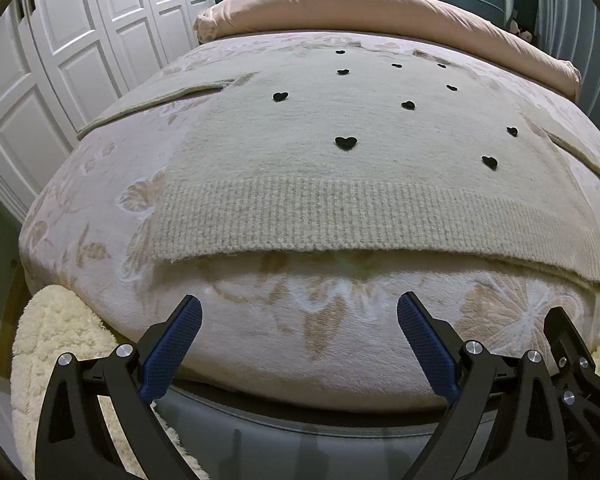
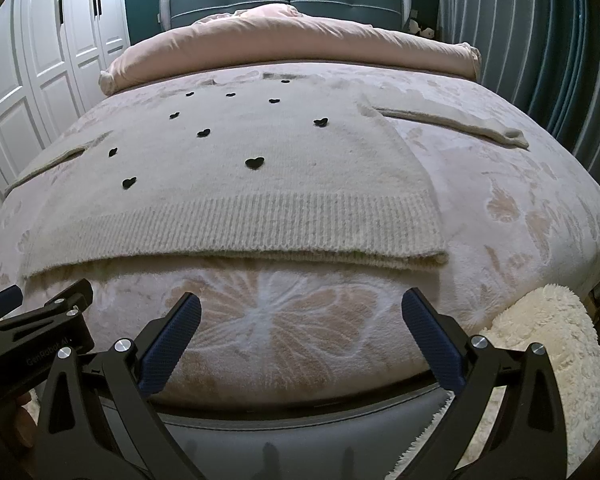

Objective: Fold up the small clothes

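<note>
A: Sweater with black hearts lies flat on the bed, its ribbed hem just ahead of both our tools, sleeves out to each side.

B: Our left tool and right tool are both spread wide, pinching nothing.

A: We risk catching the plush blanket under the hem, or only the top knit layer, so the fold would drag crooked.

Black gripper, seemingly blue-padded fingers
</note>
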The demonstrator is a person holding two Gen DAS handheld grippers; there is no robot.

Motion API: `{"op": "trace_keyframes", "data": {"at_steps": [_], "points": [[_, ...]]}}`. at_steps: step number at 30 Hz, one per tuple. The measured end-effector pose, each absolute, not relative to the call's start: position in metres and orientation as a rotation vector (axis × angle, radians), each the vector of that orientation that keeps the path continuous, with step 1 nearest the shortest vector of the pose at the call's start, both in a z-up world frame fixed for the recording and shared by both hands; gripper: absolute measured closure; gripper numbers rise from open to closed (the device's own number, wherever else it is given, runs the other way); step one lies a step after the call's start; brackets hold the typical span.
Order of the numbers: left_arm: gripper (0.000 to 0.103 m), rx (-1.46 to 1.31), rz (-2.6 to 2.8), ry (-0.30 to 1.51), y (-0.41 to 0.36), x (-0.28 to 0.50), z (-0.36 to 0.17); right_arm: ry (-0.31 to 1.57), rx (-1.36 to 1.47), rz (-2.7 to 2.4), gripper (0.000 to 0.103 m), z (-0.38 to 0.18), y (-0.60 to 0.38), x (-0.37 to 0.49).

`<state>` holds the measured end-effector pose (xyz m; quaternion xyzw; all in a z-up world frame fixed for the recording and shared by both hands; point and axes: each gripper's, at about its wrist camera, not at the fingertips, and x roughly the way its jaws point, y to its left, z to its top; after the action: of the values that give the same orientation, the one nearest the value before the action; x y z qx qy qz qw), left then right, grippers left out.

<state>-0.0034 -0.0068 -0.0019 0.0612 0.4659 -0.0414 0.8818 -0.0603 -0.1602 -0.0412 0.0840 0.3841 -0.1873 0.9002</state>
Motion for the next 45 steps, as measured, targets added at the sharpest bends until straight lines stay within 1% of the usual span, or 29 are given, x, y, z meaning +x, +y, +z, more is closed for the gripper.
{"op": "trace_keyframes", "data": {"at_steps": [45], "points": [[0.008,0.136,-0.091,0.968,-0.0109,-0.0058,-0.0033,0.802,0.162,-0.38,0.005,-0.0431,-0.1569,-0.0591]]}}
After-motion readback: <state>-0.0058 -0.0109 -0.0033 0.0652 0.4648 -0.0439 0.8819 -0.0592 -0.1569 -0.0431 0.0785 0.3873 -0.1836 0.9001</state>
